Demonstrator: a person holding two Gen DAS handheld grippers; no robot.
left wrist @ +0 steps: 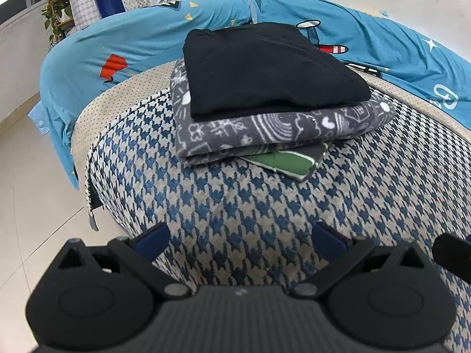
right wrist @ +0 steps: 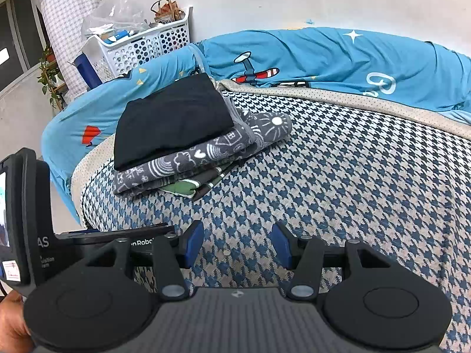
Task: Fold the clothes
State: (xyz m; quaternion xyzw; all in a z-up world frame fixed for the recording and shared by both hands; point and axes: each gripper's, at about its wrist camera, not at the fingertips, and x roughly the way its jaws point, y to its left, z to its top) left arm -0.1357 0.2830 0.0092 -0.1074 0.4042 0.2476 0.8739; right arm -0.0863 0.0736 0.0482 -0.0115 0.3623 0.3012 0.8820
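A stack of three folded garments sits on the blue-and-beige houndstooth bed cover (left wrist: 265,206), toward the bed's far left corner. On top lies a black, smooth, squarely folded garment (left wrist: 265,67); under it a grey fleece piece with white doodle print (left wrist: 265,129); at the bottom a green piece with white trim (left wrist: 282,163), only a corner of which pokes out toward the camera. All three already lie folded and stacked, so the scene fits a finished pile as well as one waiting for more clothes; no loose clothing shows in either view.

The cloth looks soft, light and limp, the fleece thicker and grippier than the sleek black piece. By my judgement a hold at a folded edge or corner, pinching every layer, would keep the folds from sliding open.

Left of the stack, the left tongs (left wrist: 240,239) hover over the cover, spread wide and empty. Right of the stack, the right tongs (right wrist: 237,242) also stand apart, holding nothing.

Behind the stack runs a rolled bright-blue cartoon-print quilt (left wrist: 382,44); beyond it are a white perforated plastic basket (right wrist: 147,47), a pale wall and a tiled floor.
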